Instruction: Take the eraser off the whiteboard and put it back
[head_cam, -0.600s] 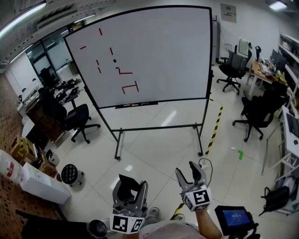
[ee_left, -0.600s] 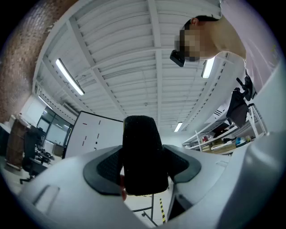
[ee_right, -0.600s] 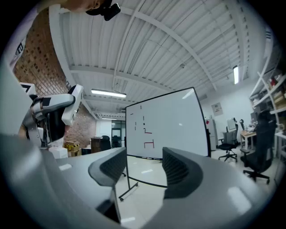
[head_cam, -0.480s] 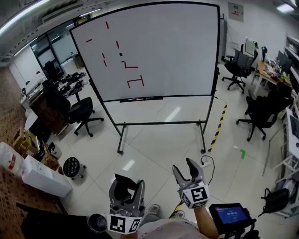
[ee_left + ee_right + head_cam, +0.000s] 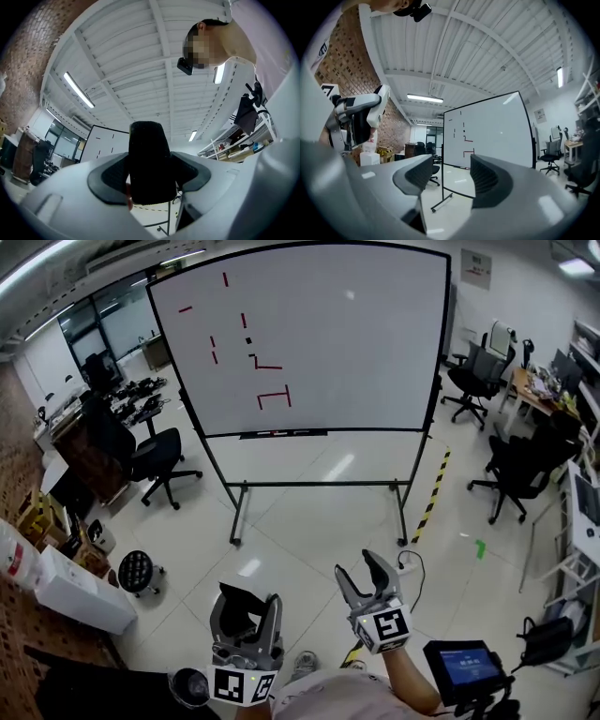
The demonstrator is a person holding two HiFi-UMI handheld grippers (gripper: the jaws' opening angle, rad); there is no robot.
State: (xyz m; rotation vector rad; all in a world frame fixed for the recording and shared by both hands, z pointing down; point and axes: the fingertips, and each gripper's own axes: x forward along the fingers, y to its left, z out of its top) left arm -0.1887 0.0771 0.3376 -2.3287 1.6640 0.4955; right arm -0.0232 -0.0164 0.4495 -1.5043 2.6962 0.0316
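Observation:
The whiteboard (image 5: 347, 343) on a wheeled stand carries red marks and one small black piece (image 5: 248, 340). It stands a few steps ahead of me and shows small in the left gripper view (image 5: 105, 145) and larger in the right gripper view (image 5: 492, 131). My left gripper (image 5: 246, 615) is low in the head view, pointing up, shut on a black textured eraser (image 5: 239, 610). That eraser (image 5: 150, 154) fills the gap between the jaws of the left gripper (image 5: 149, 176). My right gripper (image 5: 366, 579) is open and empty, its jaws (image 5: 452, 180) aimed toward the board.
Black office chairs stand left (image 5: 150, 460) and right (image 5: 516, 470) of the board. Yellow-black tape (image 5: 433, 488) runs along the floor. A round stool (image 5: 136, 570) and white boxes (image 5: 75, 592) sit at the left. A small screen (image 5: 464, 667) is beside my right arm.
The head view has shifted, so the whiteboard sits a little lower and more to the right in frame. Both grippers have slid slightly left; their jaws have not changed.

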